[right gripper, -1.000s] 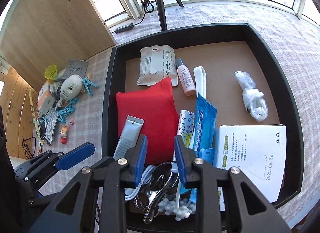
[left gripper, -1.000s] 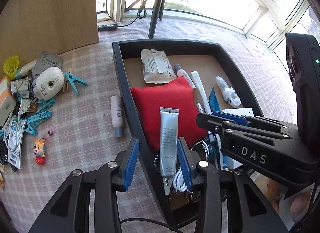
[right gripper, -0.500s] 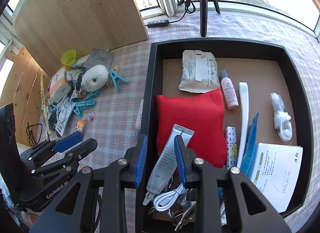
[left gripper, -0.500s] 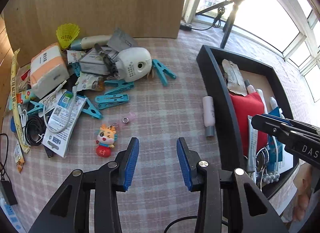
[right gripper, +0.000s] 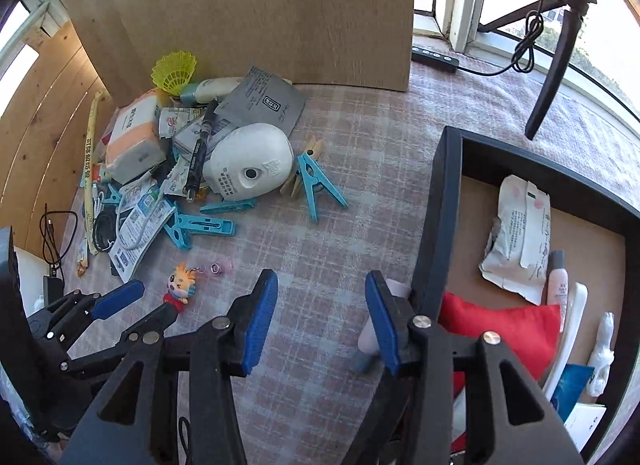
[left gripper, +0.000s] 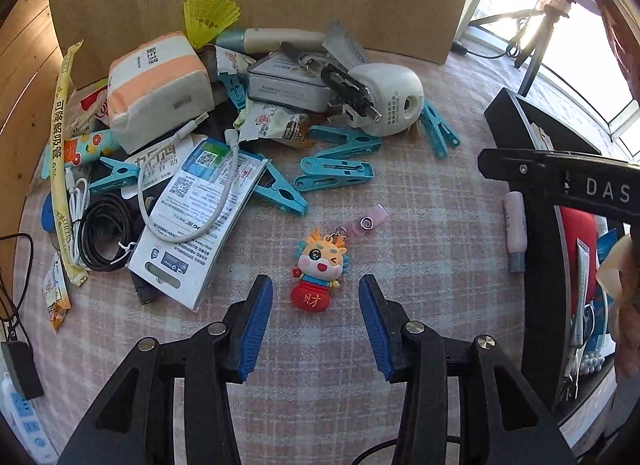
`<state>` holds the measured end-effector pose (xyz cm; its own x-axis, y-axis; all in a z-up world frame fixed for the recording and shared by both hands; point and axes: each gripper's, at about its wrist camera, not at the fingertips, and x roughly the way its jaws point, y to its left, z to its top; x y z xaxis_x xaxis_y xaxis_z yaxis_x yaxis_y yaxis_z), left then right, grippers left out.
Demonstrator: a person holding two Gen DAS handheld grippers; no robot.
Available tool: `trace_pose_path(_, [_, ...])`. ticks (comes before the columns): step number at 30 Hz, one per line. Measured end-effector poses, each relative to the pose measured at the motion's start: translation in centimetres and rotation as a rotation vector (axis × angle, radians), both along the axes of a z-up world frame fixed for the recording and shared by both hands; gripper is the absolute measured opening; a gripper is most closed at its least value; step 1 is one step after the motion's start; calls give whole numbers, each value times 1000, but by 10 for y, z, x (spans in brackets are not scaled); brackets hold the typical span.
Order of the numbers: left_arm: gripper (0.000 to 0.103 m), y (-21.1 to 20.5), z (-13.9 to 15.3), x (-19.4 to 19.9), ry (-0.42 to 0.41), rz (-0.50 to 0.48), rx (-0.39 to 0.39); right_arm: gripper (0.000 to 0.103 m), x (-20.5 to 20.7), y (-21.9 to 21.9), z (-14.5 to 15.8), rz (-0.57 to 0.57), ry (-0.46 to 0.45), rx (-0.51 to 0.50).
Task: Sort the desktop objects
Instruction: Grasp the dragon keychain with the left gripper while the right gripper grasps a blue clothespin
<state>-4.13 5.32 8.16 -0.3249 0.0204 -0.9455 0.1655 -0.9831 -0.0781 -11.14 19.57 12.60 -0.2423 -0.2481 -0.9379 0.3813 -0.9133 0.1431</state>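
Two grippers off tray [right gripper: 440, 201], both jaws just widened, nothing between; left gripper [left gripper: 316, 329] spread, dragon keychain [left gripper: 318, 273] just ahead between its tips, likely next pick; right gripper [right gripper: 322, 321] spread, pink bottle [right gripper: 370, 341] beside right finger; a second ago both hovered over tray contents

Six teal clips [left gripper: 334, 176] counted. One yellow shuttlecock [left gripper: 210, 17] seen, one dragon keychain [left gripper: 320, 265], one white sharpener [left gripper: 394, 99], one tissue pack [left gripper: 160, 85]. One black tray [right gripper: 440, 205] noted, one red pouch [right gripper: 504, 325] inside.
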Motion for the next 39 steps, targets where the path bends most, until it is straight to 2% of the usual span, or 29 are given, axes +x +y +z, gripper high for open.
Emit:
trace_pose_path(7, [43,1,-12,-13,-24,-1,-4,45,-36,-20,-23,42,-6,82])
trace_pose_path(19, [43,7,-21,-27,-39,-14,-8,45,-60,-32,-40,89,-23,83])
trace_pose_path(24, [40,14,-25,-39,-37,-9,-7,41,-60,-27,-43,78,-66,57])
trace_pose_path(26, [37,16,-26,-41,-34,-9,-16,33,-57,-24,-45,76,-60,68])
trace_pose_path(29, [31,12,-24,-34,-27,0,1,27,-54,-18,-45,67,-65,58])
trace_pose_path(34, [30,-1,-19,-8,-16,-3,15,27,-44,-7,-44,34,-85,36])
trace_pose_path(39, [30,-2,-16,7,-15,-4,75,26,-23,4,-40,16,-102,8])
